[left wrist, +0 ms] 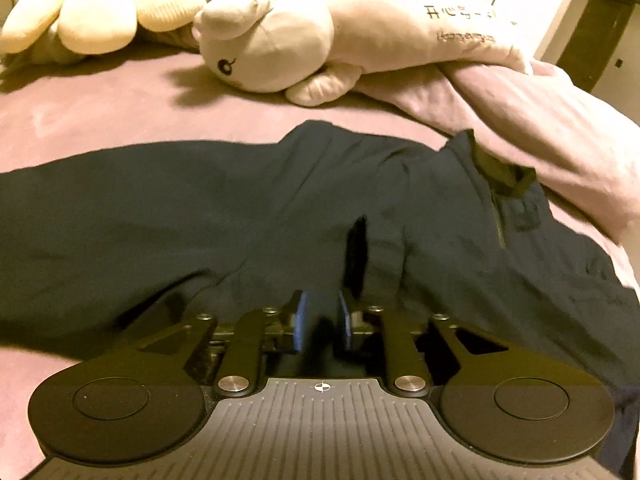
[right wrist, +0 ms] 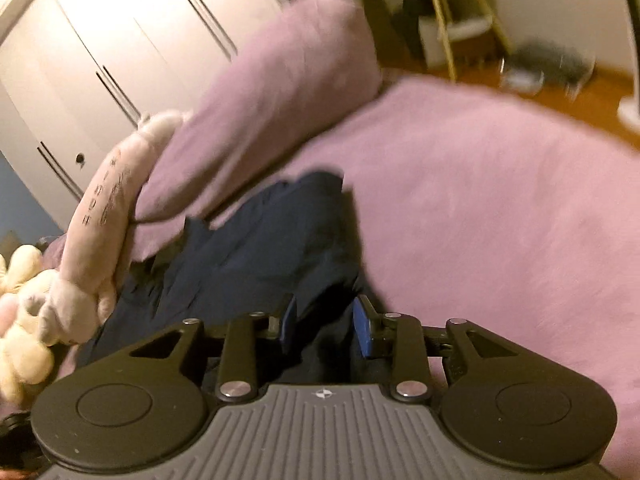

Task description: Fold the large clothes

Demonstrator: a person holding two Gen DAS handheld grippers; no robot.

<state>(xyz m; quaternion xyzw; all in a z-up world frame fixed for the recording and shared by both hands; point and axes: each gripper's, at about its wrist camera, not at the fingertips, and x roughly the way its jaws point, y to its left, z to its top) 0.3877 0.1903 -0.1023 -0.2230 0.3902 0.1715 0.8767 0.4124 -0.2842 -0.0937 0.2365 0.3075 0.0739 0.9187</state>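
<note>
A dark navy zip-collar top (left wrist: 224,208) lies spread across the pink bed, its collar and short zip (left wrist: 500,200) at the right. My left gripper (left wrist: 322,320) sits low at its near edge, jaws narrowly apart with a fold of the navy fabric between the blue pads. In the right wrist view the same garment (right wrist: 256,256) runs away from me in a bunched strip. My right gripper (right wrist: 326,324) has its jaws partly apart with navy fabric bunched between the blue pads (right wrist: 362,332).
A white plush animal (left wrist: 280,44) and a pale yellow plush (left wrist: 76,8) lie at the far side of the bed. A rolled pink duvet (right wrist: 272,104) lies beside the garment. White wardrobe doors (right wrist: 100,52), a stool (right wrist: 460,20) and wooden floor are beyond.
</note>
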